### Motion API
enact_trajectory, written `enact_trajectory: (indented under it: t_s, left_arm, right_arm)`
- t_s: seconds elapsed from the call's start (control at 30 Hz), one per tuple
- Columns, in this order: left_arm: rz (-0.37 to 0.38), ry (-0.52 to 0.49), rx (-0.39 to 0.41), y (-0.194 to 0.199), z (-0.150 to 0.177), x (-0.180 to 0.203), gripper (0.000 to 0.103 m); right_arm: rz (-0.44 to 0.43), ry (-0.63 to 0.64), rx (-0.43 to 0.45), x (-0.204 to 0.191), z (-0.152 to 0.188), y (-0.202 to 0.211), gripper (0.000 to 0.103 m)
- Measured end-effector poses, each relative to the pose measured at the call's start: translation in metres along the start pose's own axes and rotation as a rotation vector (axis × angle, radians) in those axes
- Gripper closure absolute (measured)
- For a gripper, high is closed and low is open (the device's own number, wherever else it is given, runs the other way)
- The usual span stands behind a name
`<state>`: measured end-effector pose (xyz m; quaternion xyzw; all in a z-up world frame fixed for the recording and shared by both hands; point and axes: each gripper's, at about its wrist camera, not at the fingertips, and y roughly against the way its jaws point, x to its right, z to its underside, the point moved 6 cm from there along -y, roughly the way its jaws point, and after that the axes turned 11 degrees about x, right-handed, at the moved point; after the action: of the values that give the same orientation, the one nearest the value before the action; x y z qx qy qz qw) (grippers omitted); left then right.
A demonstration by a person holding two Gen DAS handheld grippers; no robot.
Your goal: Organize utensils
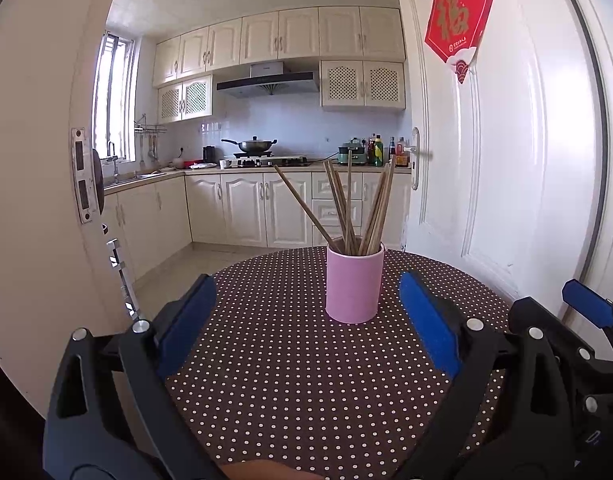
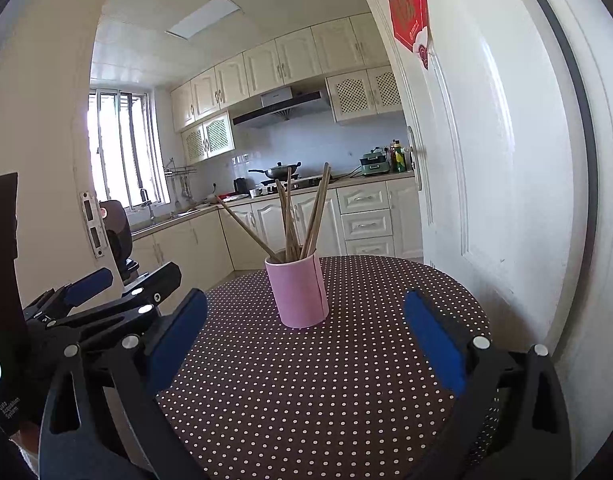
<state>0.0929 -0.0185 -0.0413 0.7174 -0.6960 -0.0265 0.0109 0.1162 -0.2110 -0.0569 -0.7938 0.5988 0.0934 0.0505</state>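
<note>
Left wrist view: both tongs (image 1: 306,324) (image 2: 306,338) agape and empty, pink cup (image 1: 354,286) of chopsticks (image 1: 348,208) between, perhaps untouched

The bundle of long wooden chopsticks (image 1: 348,208) stands in the pink cylindrical cup (image 1: 354,286), which sits on the round dark polka-dot table (image 1: 298,380), before the white door (image 1: 506,160)

chopsticks' (image 1: 348,208) lower ends hidden inside the pink cup (image 1: 354,288).
</note>
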Motion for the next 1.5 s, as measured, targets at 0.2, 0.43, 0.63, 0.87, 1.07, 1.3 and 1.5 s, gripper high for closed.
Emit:
enact_trajectory:
  t_s: [0.2, 0.43, 0.63, 0.87, 1.07, 1.3, 1.5]
  left_arm:
    - [0.003, 0.001, -0.010, -0.0018, 0.0020, -0.0003, 0.012]
    - [0.002, 0.002, -0.013, -0.0027, 0.0026, -0.0005, 0.012]
    - [0.000, 0.001, -0.020, -0.0038, 0.0036, -0.0010, 0.012]
    - [0.001, 0.001, -0.027, -0.0043, 0.0051, 0.0001, 0.012]
    - [0.003, -0.002, -0.035, -0.0069, 0.0073, 0.0009, 0.012]
    - [0.003, -0.001, -0.037, -0.0072, 0.0082, 0.0015, 0.012]
    - [0.000, -0.003, -0.038, -0.0072, 0.0086, 0.0016, 0.012]
  right_arm:
    - [0.001, -0.004, -0.010, 0.0009, 0.0017, -0.0016, 0.008]
    - [0.001, -0.011, -0.014, 0.0019, 0.0022, -0.0029, 0.008]
    - [-0.001, -0.025, -0.025, 0.0033, 0.0040, -0.0033, 0.008]
    - [-0.002, -0.035, -0.035, 0.0047, 0.0049, -0.0045, 0.008]
    - [0.000, -0.044, -0.047, 0.0064, 0.0070, -0.0063, 0.008]
    - [-0.002, -0.048, -0.050, 0.0052, 0.0070, -0.0065, 0.008]
    - [-0.001, -0.049, -0.052, 0.0052, 0.0074, -0.0068, 0.008]
